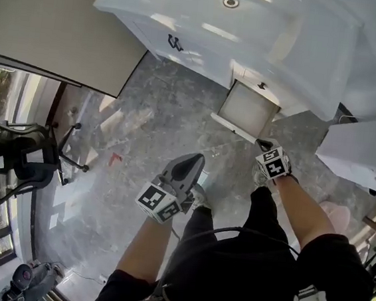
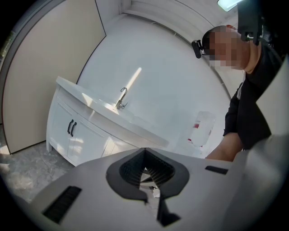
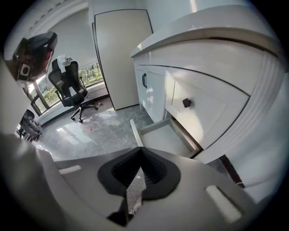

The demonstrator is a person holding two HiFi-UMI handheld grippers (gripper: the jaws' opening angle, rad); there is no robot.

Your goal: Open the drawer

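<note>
Low drawer (image 1: pixel 245 111) of a white vanity cabinet (image 1: pixel 185 46) stands pulled out over the marble floor (image 1: pixel 150 129).

Seen from above, the left tongs (image 1: pixel 190 163) and right tongs (image 1: pixel 266 148) both hang clear of the drawer. Each has its jaws closed together on nothing (the right pair is the nearer, just beside the drawer's front). The task looks done. Likely risk: the drawer juts out low near the floor, so a careless step or a swing of the right tongs could knock it back in.
</note>
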